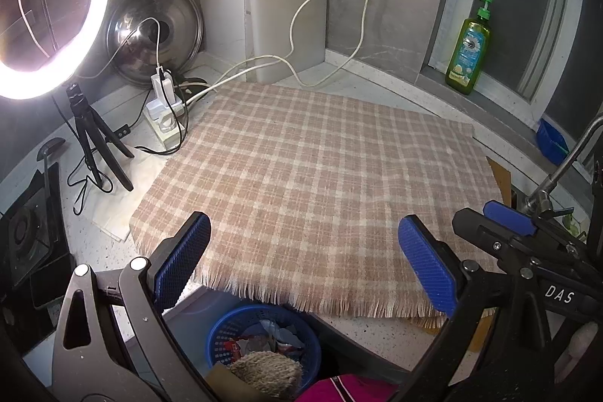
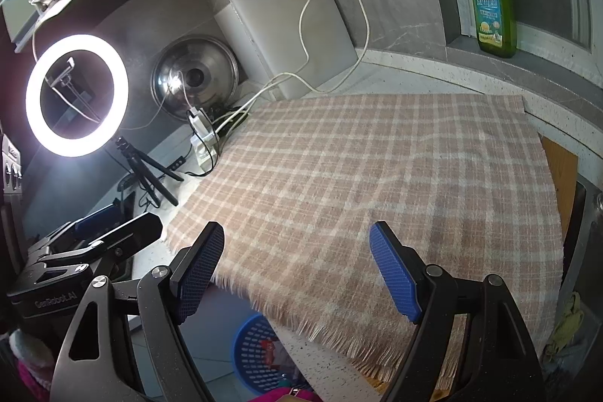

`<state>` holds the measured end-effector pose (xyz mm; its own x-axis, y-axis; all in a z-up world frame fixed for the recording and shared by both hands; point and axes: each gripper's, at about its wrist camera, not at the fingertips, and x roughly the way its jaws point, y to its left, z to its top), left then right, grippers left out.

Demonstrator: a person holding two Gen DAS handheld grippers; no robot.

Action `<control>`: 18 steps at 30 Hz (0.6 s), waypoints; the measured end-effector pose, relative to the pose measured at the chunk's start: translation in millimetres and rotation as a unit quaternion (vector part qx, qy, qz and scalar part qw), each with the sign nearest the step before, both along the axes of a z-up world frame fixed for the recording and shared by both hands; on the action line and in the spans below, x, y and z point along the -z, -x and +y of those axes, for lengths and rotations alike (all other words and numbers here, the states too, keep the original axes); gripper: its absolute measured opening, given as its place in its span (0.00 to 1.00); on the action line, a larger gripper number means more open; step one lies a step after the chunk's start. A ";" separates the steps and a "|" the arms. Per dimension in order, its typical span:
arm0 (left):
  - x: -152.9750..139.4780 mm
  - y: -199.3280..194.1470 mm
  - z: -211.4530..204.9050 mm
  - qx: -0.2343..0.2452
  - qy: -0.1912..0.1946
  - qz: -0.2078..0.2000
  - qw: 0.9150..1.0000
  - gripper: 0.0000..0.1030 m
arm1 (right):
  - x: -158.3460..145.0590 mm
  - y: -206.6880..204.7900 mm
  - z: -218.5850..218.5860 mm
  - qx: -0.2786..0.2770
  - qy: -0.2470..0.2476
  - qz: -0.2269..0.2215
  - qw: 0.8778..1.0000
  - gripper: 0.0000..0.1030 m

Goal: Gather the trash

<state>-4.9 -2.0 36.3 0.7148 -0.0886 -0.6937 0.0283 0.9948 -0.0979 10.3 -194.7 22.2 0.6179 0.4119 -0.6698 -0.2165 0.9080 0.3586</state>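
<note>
A pink-and-cream plaid cloth (image 1: 320, 168) covers the counter; I see no trash on it. A blue plastic basket (image 1: 226, 330) stands on the floor below the counter's front edge and holds wrappers and crumpled trash; it also shows in the right wrist view (image 2: 245, 353). My left gripper (image 1: 305, 262) is open and empty above the cloth's fringed front edge. My right gripper (image 2: 297, 270) is open and empty over the same edge; it shows at the right of the left wrist view (image 1: 508, 225).
A lit ring light (image 1: 49, 6) on a tripod stands at the left, beside a power strip (image 1: 164, 115) with cables. A steel lid (image 1: 154, 32) and white cutting board (image 1: 286, 14) lean on the back wall. A green soap bottle (image 1: 467, 51) stands on the sill.
</note>
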 end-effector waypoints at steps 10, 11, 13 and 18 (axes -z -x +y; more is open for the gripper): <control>0.1 -1.3 -0.2 0.001 -0.002 0.000 1.000 0.99 | 3.4 -5.5 2.4 -0.007 -0.002 0.006 1.000 0.77; 0.3 -1.5 0.1 0.002 -0.002 0.000 1.000 0.99 | 3.7 -6.0 2.4 -0.008 -0.002 0.006 1.000 0.77; 0.3 -1.7 -0.2 0.002 -0.002 0.000 1.000 0.99 | 3.9 -6.1 2.3 -0.007 -0.003 0.007 1.000 0.77; 0.7 -1.9 -0.1 0.000 -0.002 0.001 1.000 0.99 | 4.4 -7.5 2.5 -0.007 -0.004 0.010 1.000 0.77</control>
<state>-3.0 -2.1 35.6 0.7135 -0.0859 -0.6954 0.0287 0.9952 -0.0935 17.8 -192.2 17.8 0.5992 0.4254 -0.6783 -0.2212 0.9022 0.3704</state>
